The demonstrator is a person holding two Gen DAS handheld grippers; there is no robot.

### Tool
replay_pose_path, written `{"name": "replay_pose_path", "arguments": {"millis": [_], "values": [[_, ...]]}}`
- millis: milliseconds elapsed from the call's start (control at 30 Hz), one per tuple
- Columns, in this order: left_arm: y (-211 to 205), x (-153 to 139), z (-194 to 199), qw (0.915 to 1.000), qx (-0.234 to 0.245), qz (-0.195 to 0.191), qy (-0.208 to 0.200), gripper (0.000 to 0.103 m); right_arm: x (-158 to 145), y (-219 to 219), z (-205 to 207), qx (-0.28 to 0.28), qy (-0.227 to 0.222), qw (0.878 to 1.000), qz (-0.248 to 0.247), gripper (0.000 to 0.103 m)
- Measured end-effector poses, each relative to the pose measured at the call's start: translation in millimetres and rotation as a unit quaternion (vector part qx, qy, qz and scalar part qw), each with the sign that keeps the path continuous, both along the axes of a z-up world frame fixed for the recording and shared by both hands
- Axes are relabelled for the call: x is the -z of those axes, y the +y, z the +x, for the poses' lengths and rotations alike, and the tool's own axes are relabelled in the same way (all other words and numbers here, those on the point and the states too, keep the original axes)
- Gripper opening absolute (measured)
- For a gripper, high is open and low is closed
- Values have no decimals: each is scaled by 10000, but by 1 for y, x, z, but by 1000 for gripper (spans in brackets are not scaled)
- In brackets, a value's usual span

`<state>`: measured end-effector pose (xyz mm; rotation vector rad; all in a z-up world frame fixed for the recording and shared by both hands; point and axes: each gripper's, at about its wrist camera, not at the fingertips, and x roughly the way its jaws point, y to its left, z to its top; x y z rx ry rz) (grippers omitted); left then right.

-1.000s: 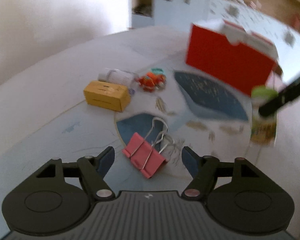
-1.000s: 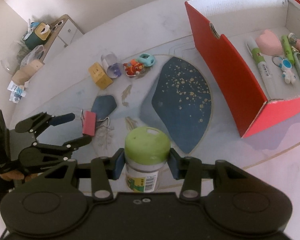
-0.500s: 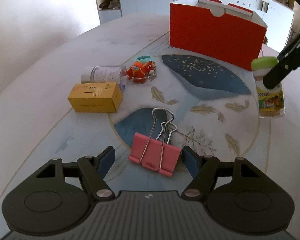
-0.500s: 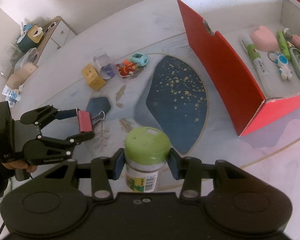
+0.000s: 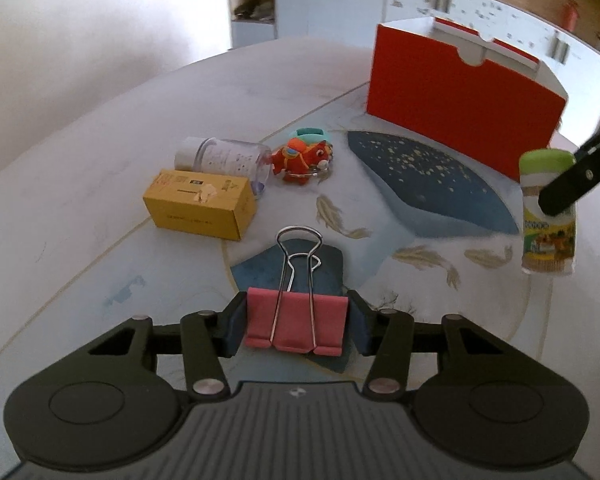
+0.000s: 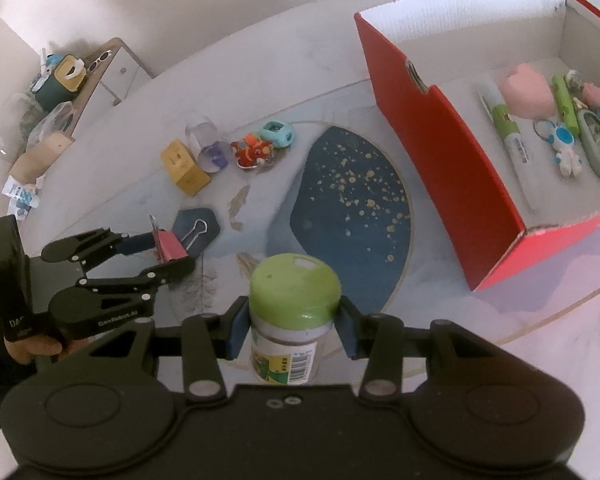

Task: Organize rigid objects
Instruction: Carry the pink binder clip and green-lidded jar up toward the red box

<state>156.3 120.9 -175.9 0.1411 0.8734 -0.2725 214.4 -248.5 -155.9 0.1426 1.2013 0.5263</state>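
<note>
Pink is the clip (image 5: 296, 322), a big binder clip with two wire handles. The left tongs (image 5: 296, 326) squeeze it from both sides, low over the worktop (image 5: 80, 184), above a small dark blue patch in the print. The wire handles point away toward the yellow box (image 5: 200, 204).

The yellow box lies flat, just beyond the clip and to the left. A clear bottle (image 5: 224, 158) lies on its side touching the box's far end. Right beside the bottle sits a red toy animal (image 5: 302, 158), with a small teal toy (image 5: 310, 133) just behind it.

The right tongs (image 6: 294, 326) hold a jar (image 6: 294, 312) with a green lid, pressing on it just under the lid. The jar hangs upright, near the big blue shape with gold dots.

The red carton (image 6: 428, 128) stands open at the far right of the worktop. Inside lie a white marker (image 6: 508, 136), a pink heart (image 6: 526, 90), a green pen (image 6: 564, 102) and a little astronaut (image 6: 566, 148). The carton's tall red wall stands between both tongs and its inside.
</note>
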Motion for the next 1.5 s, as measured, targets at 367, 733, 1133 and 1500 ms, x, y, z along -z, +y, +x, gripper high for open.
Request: {"name": "replay_pose_path", "arguments": {"millis": [367, 733, 1133, 1500], "values": [[-27, -33, -10, 9970, -554, -526, -127, 50, -32, -13, 3, -192, -242, 9995, 74, 44], [-66, -84, -2, 9940, -772, -676, -368, 50, -76, -52, 21, -369, -776, 9960, 248, 44], [-139, -124, 30, 9911, -967, -673, -622, 50, -88, -114, 62, -395, -1075, 9926, 395, 44], [-218, -134, 82, 9899, -1092, -694, -577, 50, -73, -181, 111, -265, -1052, 9938, 257, 44]]}}
